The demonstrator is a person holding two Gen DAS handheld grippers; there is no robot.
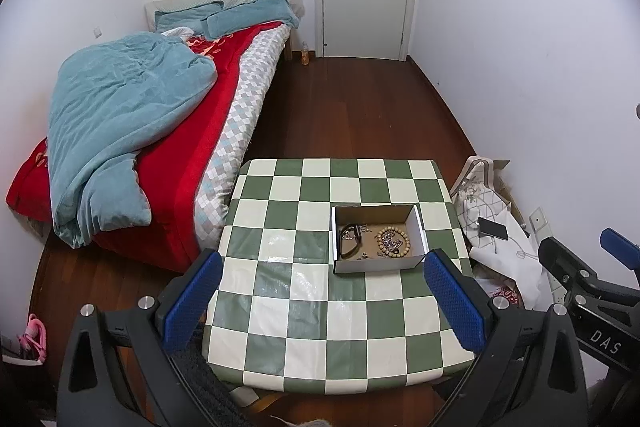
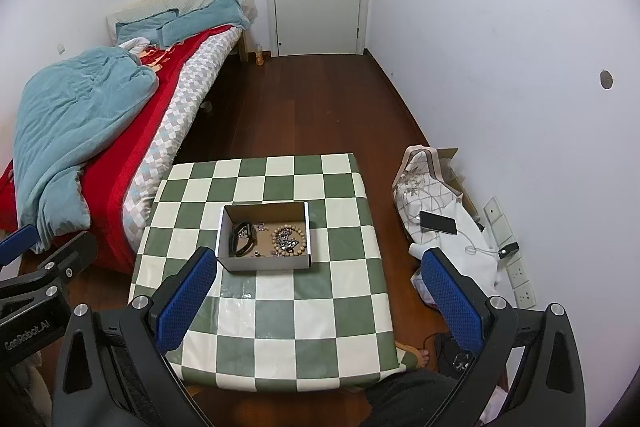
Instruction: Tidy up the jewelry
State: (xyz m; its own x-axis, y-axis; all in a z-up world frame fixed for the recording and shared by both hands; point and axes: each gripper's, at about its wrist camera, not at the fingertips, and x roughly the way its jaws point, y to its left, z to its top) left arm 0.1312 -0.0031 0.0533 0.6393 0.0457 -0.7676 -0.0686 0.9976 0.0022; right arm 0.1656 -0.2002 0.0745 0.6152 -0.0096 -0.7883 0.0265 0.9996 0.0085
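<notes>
Above the near edge of the checkered table, the left gripper hung with its blue-padded fingers spread wide and nothing between them, tilted down toward the tabletop. Beside it the right gripper was held at much the same height and tilt, its fingers likewise wide apart and gripping nothing; its body showed at the right edge of the left wrist view.

Further back on the table sat a shallow cardboard box, well clear of both grippers. Inside it lay a black watch on the left, a ring of wooden beads on the right with a tangle of silvery chain lying within the ring, and a few small pieces near the front wall, too small to make out.

On the floor to the right of the table lay a phone on a patterned bag, and a bed with a teal quilt stood at the left.
</notes>
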